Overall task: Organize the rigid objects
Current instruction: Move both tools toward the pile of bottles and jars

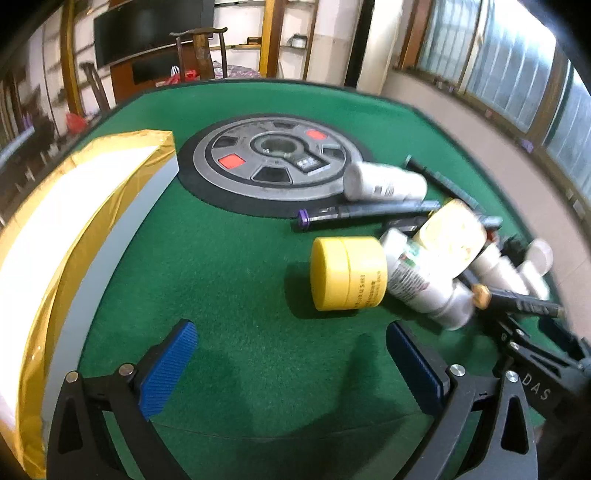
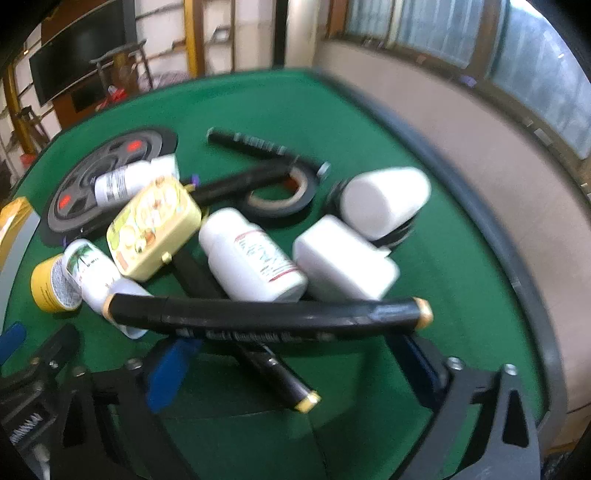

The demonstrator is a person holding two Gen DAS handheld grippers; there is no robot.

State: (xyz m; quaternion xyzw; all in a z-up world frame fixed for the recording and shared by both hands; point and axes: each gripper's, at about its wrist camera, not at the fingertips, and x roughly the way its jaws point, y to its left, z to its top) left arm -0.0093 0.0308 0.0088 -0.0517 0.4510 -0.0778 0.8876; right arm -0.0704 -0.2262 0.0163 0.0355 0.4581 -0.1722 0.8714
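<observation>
Bench: green felt bench, cluttered pile
Marker: black marker atop pile, just before my right gripper; light, stiff, slippery; take mid-barrel
Grippers: both wide, my left gripper empty

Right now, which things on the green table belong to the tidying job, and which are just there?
Job: yellow jar, white bottles, black markers, yellow tin, tape roll, gold-edged box.

Just there: round grey disc, chair, dark screen.
</observation>
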